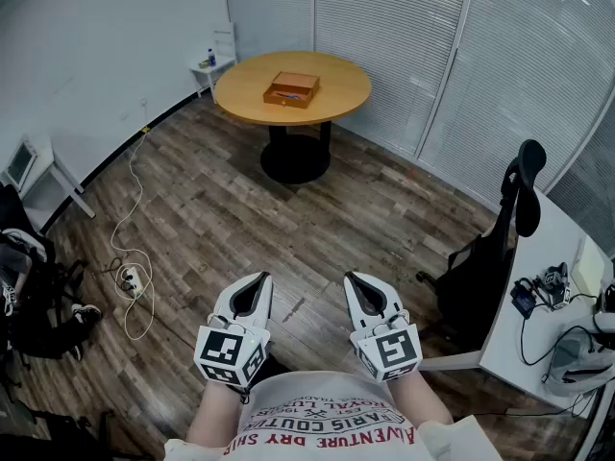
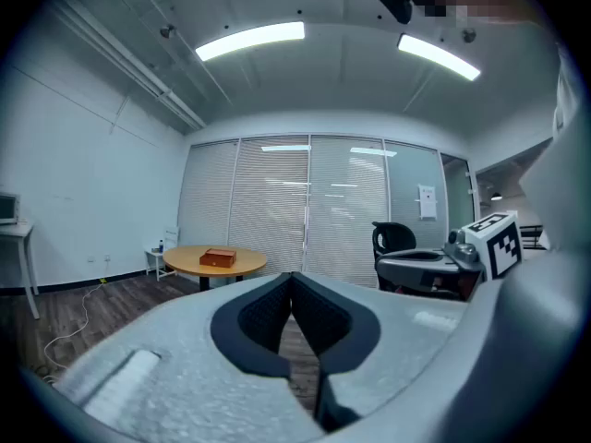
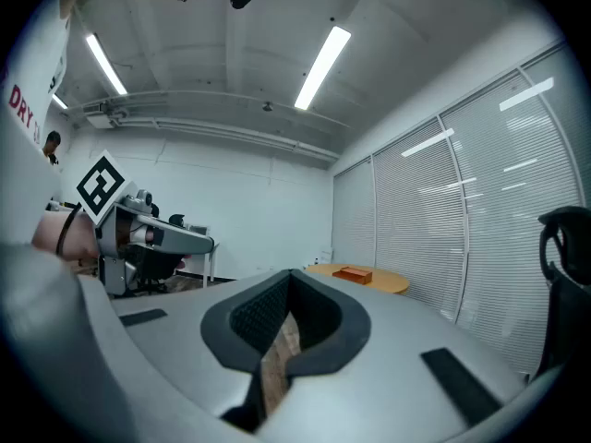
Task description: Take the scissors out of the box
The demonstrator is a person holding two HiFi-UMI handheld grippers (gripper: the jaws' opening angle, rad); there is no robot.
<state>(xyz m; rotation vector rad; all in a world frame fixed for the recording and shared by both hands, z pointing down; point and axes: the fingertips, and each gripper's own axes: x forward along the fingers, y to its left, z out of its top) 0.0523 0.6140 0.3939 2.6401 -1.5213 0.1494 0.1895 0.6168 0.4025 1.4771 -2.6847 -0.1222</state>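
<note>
A brown wooden box (image 1: 291, 89) sits on a round wooden table (image 1: 336, 99) across the room, far from both grippers. Its contents are too small to make out, and no scissors can be told apart. My left gripper (image 1: 256, 280) and right gripper (image 1: 356, 280) are held side by side close to my body, over the wood floor, pointing toward the table. Both are shut with nothing between the jaws. The left gripper view shows the box (image 2: 218, 257) on the table (image 2: 185, 262) beyond the closed left gripper (image 2: 292, 277). The right gripper view shows the box (image 3: 352, 273) past the closed right gripper (image 3: 289, 273).
A black office chair (image 1: 500, 248) and a white desk (image 1: 538, 305) with cables stand at the right. A white cable and power strip (image 1: 130, 279) lie on the floor at the left, near dark bags (image 1: 29, 296). A small white side table (image 1: 213, 63) stands behind the round table.
</note>
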